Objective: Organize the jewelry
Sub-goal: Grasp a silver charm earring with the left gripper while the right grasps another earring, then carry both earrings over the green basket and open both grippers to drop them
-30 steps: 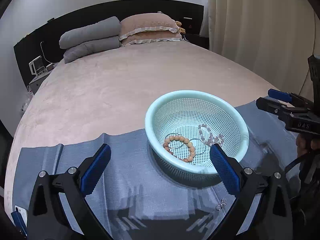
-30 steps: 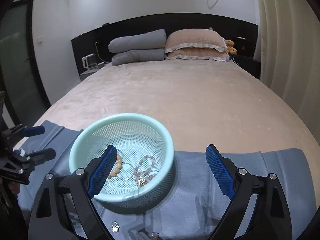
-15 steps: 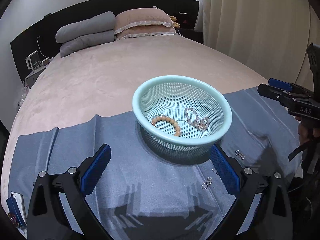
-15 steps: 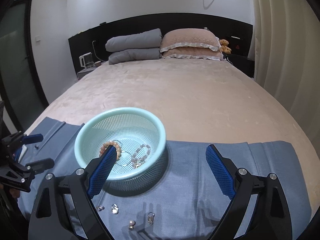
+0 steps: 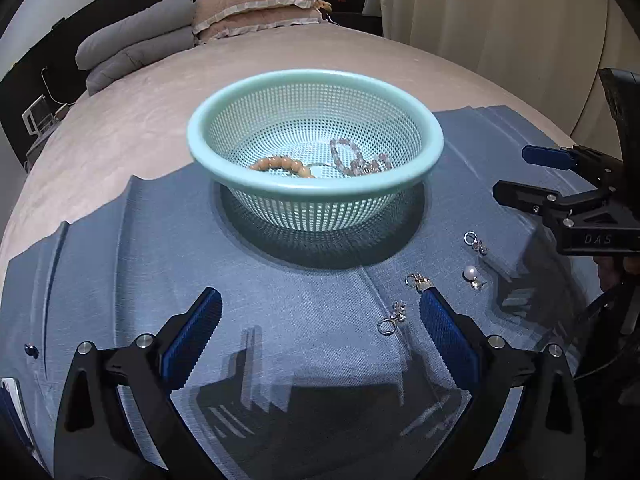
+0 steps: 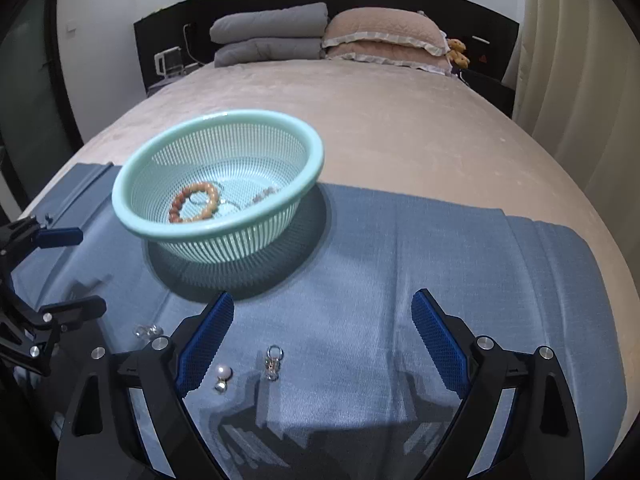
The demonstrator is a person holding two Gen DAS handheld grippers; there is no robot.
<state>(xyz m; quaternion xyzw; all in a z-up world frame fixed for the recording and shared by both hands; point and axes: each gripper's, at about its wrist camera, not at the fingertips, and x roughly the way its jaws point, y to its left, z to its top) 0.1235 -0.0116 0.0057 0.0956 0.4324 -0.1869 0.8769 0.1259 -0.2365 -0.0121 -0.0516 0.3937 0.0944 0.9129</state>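
Four small metallic earrings, among them a pearl drop earring [image 5: 471,272], lie at lower right on the ribbed blue cloth [image 5: 280,320], newly in view as both cameras have drawn back. A wooden bead bracelet [image 6: 195,201] already rests in the perforated mint plastic basket [image 5: 208,152]. Left gripper [image 5: 320,336] and right gripper [image 6: 322,338]: jaws wide, empty; collection evidently remains unfinished.
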